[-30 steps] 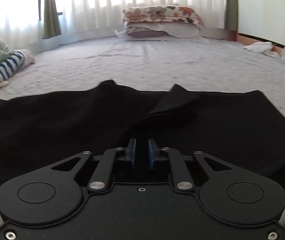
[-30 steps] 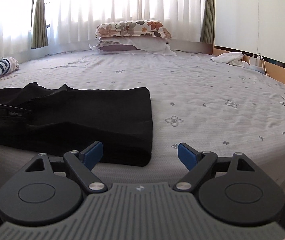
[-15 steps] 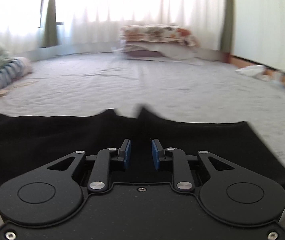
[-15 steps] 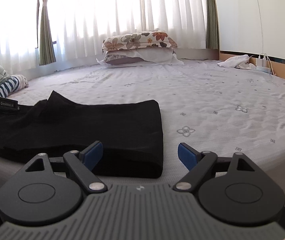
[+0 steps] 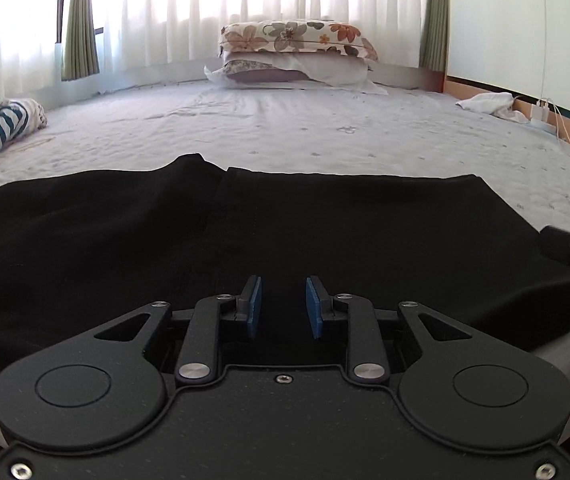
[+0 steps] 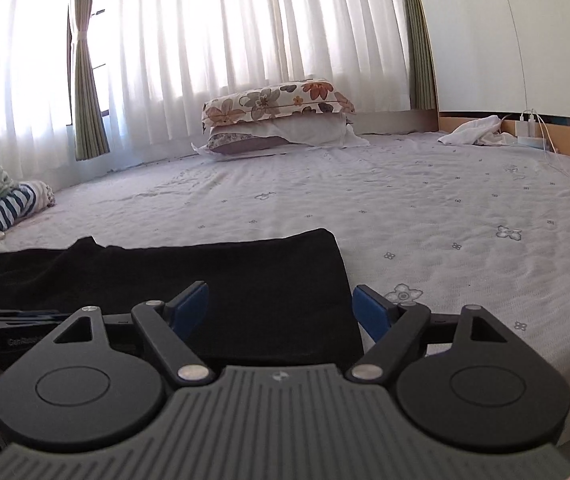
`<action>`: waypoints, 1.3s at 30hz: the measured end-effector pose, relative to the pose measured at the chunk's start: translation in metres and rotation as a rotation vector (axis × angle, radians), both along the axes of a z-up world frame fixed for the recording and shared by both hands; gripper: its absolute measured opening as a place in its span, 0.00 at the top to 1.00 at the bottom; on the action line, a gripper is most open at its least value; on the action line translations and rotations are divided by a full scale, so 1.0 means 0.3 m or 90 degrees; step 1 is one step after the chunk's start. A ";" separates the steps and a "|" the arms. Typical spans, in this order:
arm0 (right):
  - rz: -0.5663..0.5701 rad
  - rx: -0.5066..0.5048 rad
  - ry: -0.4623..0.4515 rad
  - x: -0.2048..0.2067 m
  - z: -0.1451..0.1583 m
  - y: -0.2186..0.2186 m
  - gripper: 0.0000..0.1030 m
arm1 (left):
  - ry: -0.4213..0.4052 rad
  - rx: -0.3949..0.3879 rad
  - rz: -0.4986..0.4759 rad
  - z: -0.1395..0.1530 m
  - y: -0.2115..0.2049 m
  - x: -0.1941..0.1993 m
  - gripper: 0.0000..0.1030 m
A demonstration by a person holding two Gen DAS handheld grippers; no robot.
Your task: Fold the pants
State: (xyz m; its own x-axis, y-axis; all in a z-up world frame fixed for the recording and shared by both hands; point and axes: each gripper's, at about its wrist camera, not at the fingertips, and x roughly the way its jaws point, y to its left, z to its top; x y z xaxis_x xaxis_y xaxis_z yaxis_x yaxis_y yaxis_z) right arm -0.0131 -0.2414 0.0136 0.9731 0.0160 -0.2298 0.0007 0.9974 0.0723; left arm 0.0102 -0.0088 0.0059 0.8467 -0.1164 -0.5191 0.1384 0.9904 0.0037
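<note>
Lying on the bed: black pants (image 5: pixel 285 240), already folded into a flat dark band, are resting at the near edge of the bed (image 5: pixel 325 136).
Long axis: the band is running side to side across both views, crosswise to the way both tools are pointing.
Left gripper (image 5: pixel 283 307): its fingers (image 5: pixel 254 306) are standing narrowly apart after just opening a little; nothing is pinched between the blue pads, and the cloth is lying just ahead of and under them.
Left position: it is sitting over the middle of the band, near the seam where two layers are meeting.
Right gripper (image 6: pixel 283 312): its fingers (image 6: pixel 369 312) are spread wide and holding nothing, straddling the right-hand end of the pants (image 6: pixel 225 280).
Nearer hand: the right one seems better placed for the free end, whose edge is falling between its pads; the left seems placed to pin the centre.
Coming move, as a guess: the right end is looking due to be carried leftward over the middle.
Far background: pillows (image 5: pixel 297 56) are stacked by the curtains (image 6: pixel 245 40), well apart from the work.
</note>
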 end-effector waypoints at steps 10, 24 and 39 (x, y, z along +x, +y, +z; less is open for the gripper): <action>0.000 -0.117 0.008 -0.028 -0.129 0.064 0.12 | -0.010 0.001 -0.002 -0.008 0.012 -0.015 0.76; -0.034 -0.070 -0.019 -0.040 -0.111 0.043 0.05 | -0.003 -0.033 0.006 0.019 0.044 -0.010 0.58; 0.042 -0.088 -0.050 -0.021 -0.048 0.241 0.05 | 0.023 -0.090 0.094 0.029 0.246 -0.064 0.41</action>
